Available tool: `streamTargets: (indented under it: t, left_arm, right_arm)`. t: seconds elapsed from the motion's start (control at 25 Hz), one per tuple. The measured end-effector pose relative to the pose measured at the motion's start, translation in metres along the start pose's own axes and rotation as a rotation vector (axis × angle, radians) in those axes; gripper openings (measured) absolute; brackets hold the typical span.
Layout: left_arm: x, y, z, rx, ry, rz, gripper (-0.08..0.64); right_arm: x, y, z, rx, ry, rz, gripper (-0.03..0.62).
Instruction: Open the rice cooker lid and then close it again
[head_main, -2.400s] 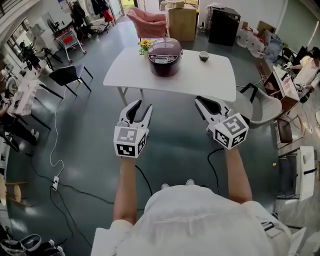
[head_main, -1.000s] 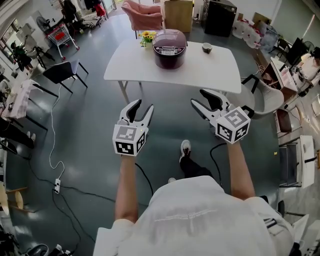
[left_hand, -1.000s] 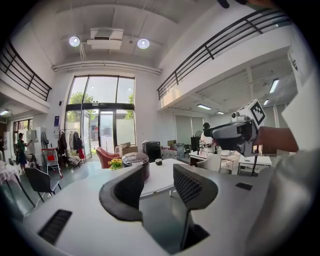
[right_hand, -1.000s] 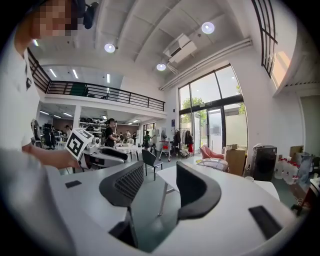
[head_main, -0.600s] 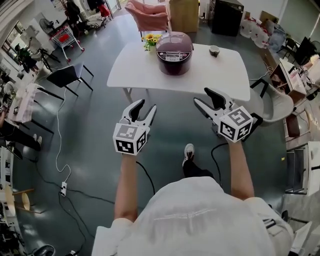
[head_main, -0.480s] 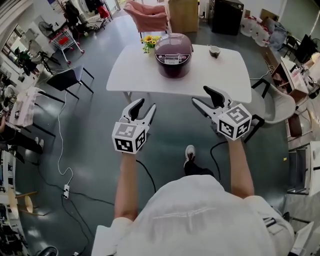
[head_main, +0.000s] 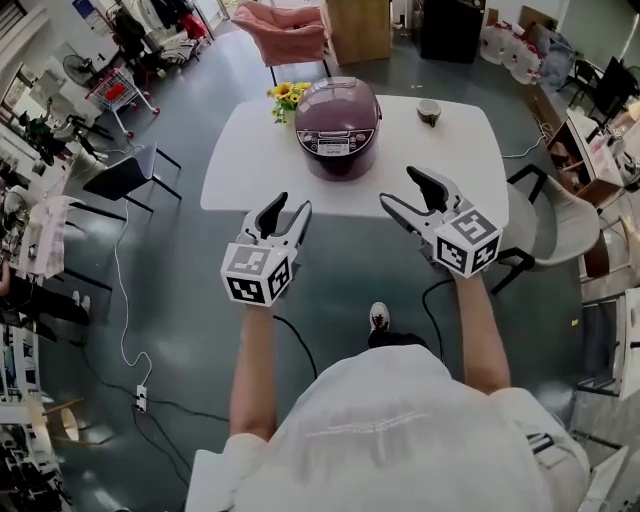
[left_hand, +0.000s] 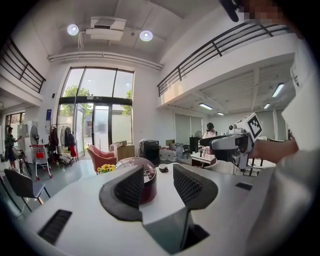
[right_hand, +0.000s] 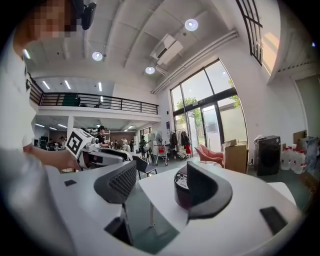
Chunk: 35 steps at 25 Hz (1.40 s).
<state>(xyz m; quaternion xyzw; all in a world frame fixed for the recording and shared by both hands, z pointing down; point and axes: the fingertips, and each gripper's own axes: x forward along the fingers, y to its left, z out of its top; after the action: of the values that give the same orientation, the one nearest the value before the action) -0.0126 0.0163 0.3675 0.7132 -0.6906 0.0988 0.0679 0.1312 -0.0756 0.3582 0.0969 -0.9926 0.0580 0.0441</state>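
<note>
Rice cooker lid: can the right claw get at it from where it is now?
Probably not from here, yet the way looks free. The right claw, whose jaws have just been opening on nothing, is short of the table; the closed rice cooker stands ahead, nothing between.

1. left gripper (head_main: 290, 206): was held out ahead of the body, pointing forward and slightly down; jaws stood apart, nothing between them; left cube (head_main: 258, 275) at its rear, markers facing up.
2. left forearm (head_main: 250, 365): bare, stretched straight forward.
3. right gripper (head_main: 398, 187): was held out alongside the left, well apart from it, tips angled a little inward; jaws stood wide, had just been opening, nothing between them; right cube (head_main: 467, 241) at its rear.
4. right forearm (head_main: 470, 330): bare, stretched forward.
</note>
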Motion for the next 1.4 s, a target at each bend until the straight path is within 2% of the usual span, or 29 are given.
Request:
streamTargets:
  t: [0.28, 0.6, 0.72, 1.04, 1.4]
  left_arm:
    - [0.050, 0.025, 0.009, -0.043, -0.021, -0.004, 0.176]
    - [0.093, 0.034, 0.006, -0.015, 0.036, -0.029, 0.176]
    - [0.106, 0.037, 0.002, 0.017, 0.067, -0.030, 0.156]
    - [0.136, 0.044, 0.008, 0.040, 0.049, -0.077, 0.176]
    - [0.159, 0.064, 0.003, 0.100, 0.086, -0.127, 0.184]
  right_arm:
    - [0.024, -0.050, 0.002, 0.019, 0.013, -0.019, 0.311]
    - [0.047, -0.087, -0.008, 0.044, 0.048, -0.023, 0.314]
    - [0.056, -0.096, -0.012, 0.051, 0.054, -0.018, 0.314]
    - [0.073, -0.121, -0.016, 0.061, 0.064, -0.027, 0.314]
    - [0.095, -0.129, -0.023, 0.069, 0.078, -0.064, 0.314]
